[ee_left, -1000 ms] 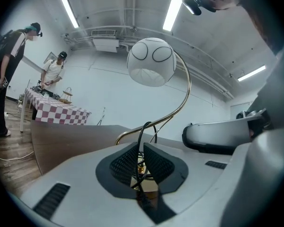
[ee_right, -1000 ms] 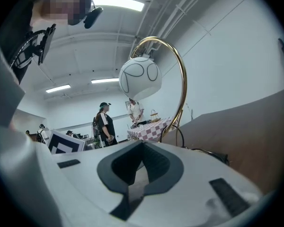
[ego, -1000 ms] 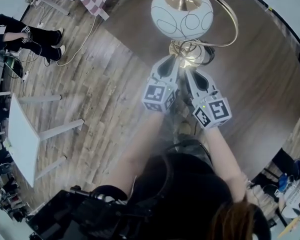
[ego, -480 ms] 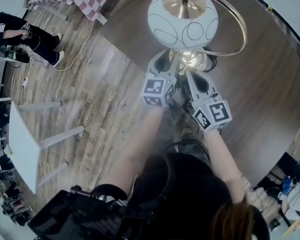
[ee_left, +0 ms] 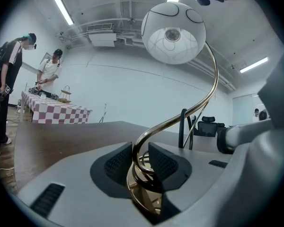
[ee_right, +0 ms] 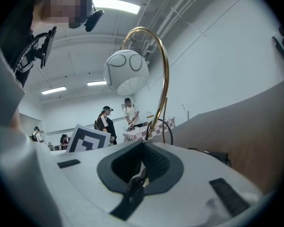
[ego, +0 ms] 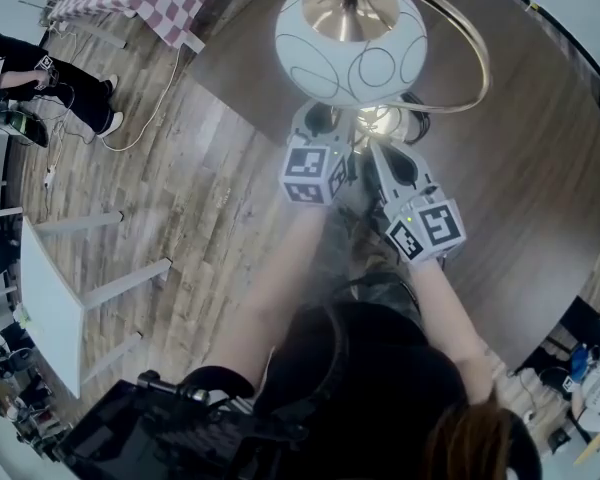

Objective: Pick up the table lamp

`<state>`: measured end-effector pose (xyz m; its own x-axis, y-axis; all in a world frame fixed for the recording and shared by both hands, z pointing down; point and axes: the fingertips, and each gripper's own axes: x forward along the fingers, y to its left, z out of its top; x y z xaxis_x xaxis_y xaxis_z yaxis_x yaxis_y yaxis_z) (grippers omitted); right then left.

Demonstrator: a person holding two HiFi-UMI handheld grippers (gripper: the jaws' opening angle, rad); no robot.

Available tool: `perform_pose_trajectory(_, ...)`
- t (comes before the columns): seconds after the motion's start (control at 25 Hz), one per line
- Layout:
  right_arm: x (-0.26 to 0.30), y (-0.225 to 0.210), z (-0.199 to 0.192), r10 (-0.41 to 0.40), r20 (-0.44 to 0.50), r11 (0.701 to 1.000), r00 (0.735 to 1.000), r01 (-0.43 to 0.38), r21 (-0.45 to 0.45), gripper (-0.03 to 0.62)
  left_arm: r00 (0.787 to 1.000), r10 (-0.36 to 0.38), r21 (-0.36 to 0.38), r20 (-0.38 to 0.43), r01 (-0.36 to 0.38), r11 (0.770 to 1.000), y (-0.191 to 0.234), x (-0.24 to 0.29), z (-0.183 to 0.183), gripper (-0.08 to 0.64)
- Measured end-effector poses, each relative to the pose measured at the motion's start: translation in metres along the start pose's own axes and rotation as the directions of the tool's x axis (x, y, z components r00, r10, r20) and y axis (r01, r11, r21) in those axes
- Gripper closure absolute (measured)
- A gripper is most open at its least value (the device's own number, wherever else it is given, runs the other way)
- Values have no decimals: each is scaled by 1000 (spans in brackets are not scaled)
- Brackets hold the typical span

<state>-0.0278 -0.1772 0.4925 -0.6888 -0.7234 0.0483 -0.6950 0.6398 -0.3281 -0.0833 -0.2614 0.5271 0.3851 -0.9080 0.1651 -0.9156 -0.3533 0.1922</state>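
Located the lamp (ego: pixel 352 38) upright near the edge of the round dark tabletop (ego: pixel 540 158), directly ahead of both grippers. Identified a white globe shade (ee_left: pixel 173 31) at the top of a curved brass stem (ee_left: pixel 171 122).

Found both grippers side by side at the foot of the lamp, close together and below the shade.

Read the left gripper (ee_left: pixel 140 148) as open, its fingers (ee_left: pixel 117 163) just spread wide. Observed the lower stem between the two pads, close to the left pad and not clamped. Saw the brass base (ee_left: pixel 139 193) directly below that gap, partly covered by the gripper body. Could not verify base contact with the tabletop from this view.

Read the right gripper (ee_right: pixel 142 148) as closed, fingers (ee_right: pixel 156 162) brought fully together. Placed the stem beyond the tips and slightly to their right, apart from them.

Noted a black cable (ee_left: pixel 181 129) looping up behind the base.

Recorded a wooden floor (ego: pixel 180 198) beside the tabletop. Recorded a checked table (ee_left: pixel 57 113) in the background, with two people (ee_left: pixel 48 70) beside it.
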Motion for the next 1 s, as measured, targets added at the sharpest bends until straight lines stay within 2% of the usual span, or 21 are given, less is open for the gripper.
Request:
perform_pose_trajectory(0.28, -6, -2, 7, -6, 2, 999, 1000, 6, -48, 588, 1000, 10, 36, -12, -10, 999, 3, 11, -2, 452)
perform_pose_trajectory(0.44, -11, -6, 11, -27, -1, 997, 1000, 27, -67, 588, 1000, 27, 46, -7, -27, 999, 5, 10, -1, 529)
perform_pose_trajectory(0.56, -18, -11, 18, -53, 2, 995, 999, 53, -87, 586, 1000, 29, 42, -7, -29, 999, 7, 10, -1, 535)
perform_pose_trajectory(0.76, -30, -20, 43, -90, 19, 984, 996, 92, -152, 561, 1000, 27, 41, 1, -27, 999, 7, 10, -1, 537)
perform_pose_trajectory(1.0, -44, -20, 80, -99, 56, 970, 994, 109, -217, 523, 1000, 13, 91, 0, -13, 996, 5, 9, -1, 534)
